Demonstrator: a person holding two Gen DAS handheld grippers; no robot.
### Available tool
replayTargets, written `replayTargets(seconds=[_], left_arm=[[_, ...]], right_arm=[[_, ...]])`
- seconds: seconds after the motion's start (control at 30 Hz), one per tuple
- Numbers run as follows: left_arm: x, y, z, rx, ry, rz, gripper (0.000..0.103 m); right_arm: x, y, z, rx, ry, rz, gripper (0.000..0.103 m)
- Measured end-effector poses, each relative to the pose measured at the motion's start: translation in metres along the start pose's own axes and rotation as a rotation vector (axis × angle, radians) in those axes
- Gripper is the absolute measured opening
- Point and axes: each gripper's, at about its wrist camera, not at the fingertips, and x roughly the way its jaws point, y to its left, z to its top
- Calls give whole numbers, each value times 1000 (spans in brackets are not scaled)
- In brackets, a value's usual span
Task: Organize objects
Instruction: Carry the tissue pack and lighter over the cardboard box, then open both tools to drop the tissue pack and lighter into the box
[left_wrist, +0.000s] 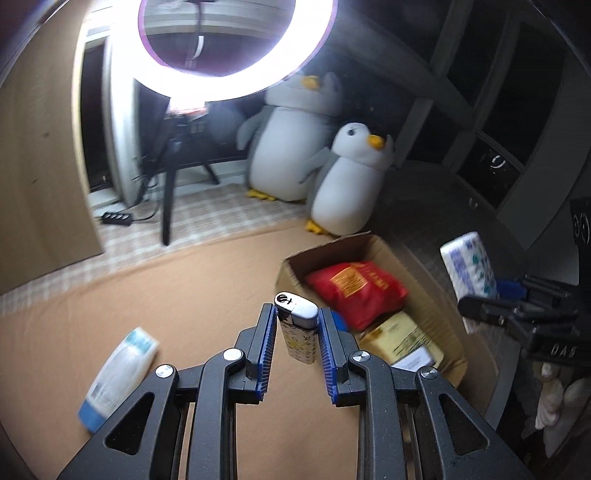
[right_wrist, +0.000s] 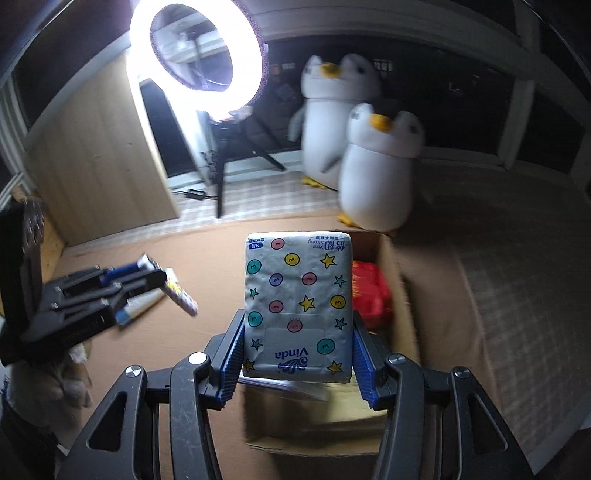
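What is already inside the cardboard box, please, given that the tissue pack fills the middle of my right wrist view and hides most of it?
Observer: The left wrist view shows a red bag at the far end of the cardboard box, with a yellow packet nearer.
Operator: Thank you. My right gripper has the tissue pack; what is the left gripper carrying? It is blurred for me.
Observer: Its jaws are shut on a lighter, which has a patterned body and its metal cap at the far end.
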Motion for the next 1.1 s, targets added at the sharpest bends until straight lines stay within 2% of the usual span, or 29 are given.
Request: replayTargets(seconds=[0.23, 0.63, 0.7, 0.77, 1.1], left_arm=[[40, -28, 18, 10, 30, -21, 24], [88, -61, 30, 47, 96, -49, 26], [91, -62, 32, 39, 104, -51, 32], [90, -61, 33, 32, 92, -40, 55], [65, -31, 25, -4, 77, -9, 57]], right_arm=[[13, -37, -12, 44, 50, -38, 48], [33, -53, -28, 48, 119, -38, 50], [35, -53, -28, 42, 130, -39, 52], [37, -52, -28, 36, 136, -41, 58], [26, -47, -31, 72, 110, -6, 59]])
